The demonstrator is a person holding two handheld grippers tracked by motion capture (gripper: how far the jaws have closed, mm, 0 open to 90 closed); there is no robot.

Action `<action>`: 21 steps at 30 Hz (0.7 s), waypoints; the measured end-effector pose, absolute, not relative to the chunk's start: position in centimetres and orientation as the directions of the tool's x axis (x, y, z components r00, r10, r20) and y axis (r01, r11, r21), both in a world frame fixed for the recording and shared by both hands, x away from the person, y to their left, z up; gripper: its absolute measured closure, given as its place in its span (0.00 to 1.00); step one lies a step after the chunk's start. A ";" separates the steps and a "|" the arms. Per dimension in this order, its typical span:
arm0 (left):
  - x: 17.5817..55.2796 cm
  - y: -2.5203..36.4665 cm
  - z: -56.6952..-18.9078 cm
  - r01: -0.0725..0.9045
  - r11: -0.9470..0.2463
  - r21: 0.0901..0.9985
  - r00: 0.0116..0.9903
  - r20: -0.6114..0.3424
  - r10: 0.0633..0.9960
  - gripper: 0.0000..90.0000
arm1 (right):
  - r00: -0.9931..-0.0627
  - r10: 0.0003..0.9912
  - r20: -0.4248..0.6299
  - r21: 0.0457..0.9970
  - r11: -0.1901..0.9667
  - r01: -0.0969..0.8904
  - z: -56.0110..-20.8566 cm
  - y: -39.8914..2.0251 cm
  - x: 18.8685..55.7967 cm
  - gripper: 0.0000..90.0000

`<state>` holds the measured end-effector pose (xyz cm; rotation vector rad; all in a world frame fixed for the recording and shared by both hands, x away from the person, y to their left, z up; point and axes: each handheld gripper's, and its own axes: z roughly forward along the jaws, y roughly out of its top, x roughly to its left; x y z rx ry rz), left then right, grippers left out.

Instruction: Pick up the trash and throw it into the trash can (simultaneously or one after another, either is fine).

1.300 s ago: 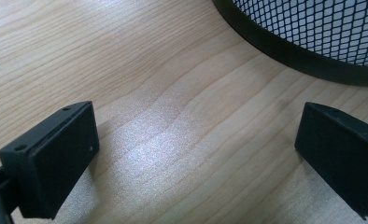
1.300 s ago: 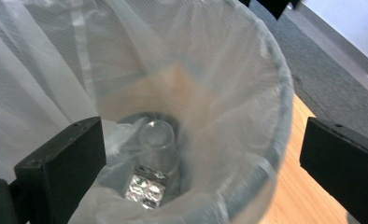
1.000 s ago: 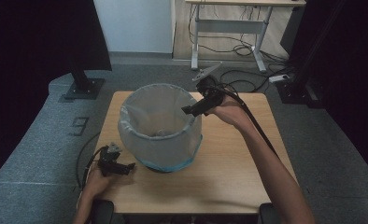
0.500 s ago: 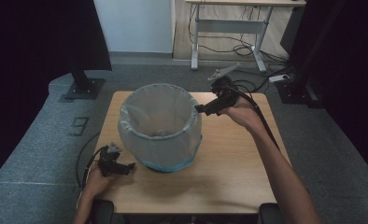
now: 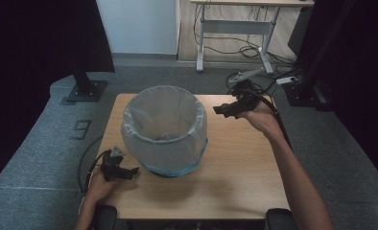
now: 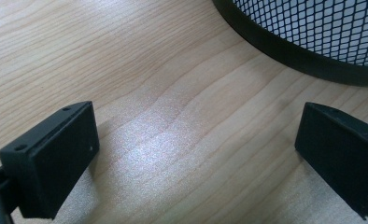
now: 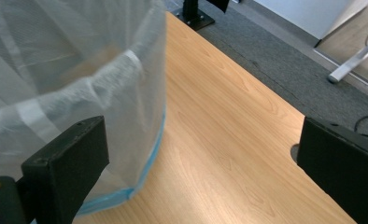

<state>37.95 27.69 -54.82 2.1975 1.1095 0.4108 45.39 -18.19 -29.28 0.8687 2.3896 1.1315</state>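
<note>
A black mesh bin [image 5: 164,129] lined with a translucent white bag with a blue hem stands on the wooden table [image 5: 240,167], left of its middle. My right gripper [image 5: 221,109] is held in the air just right of the bin's rim, pointing toward it, open and empty. In the right gripper view the bag [image 7: 70,84] hangs beside the left jaw of my right gripper [image 7: 201,172], apart from it. My left gripper [image 5: 132,171] rests low on the table at the bin's front left. In the left gripper view my left gripper [image 6: 196,158] is open over bare wood, near the bin's base [image 6: 313,51].
Grey carpet [image 5: 48,143] surrounds the table. A black stand base [image 5: 84,90] sits at the back left. A desk frame [image 5: 235,24] and floor cables [image 5: 254,50] lie behind. The table's right half [image 7: 229,135] is bare wood.
My right gripper has drawn back to the right, from over the bin's rim to a spot beside it. The left gripper and the bin have not moved.
</note>
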 end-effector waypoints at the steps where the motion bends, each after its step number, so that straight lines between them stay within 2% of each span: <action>1: 37.9 27.7 -54.8 0.605 -0.443 0.661 0.596 -0.007 0.803 0.00 | -0.748 0.662 -0.056 0.786 0.491 0.376 -29.3 -18.2 45.4 0.02; 21: 37.9 27.7 -54.8 0.605 -0.443 0.662 0.596 -0.007 0.803 0.00 | -0.658 0.752 -0.045 0.792 0.428 0.435 -31.0 -23.9 45.4 0.04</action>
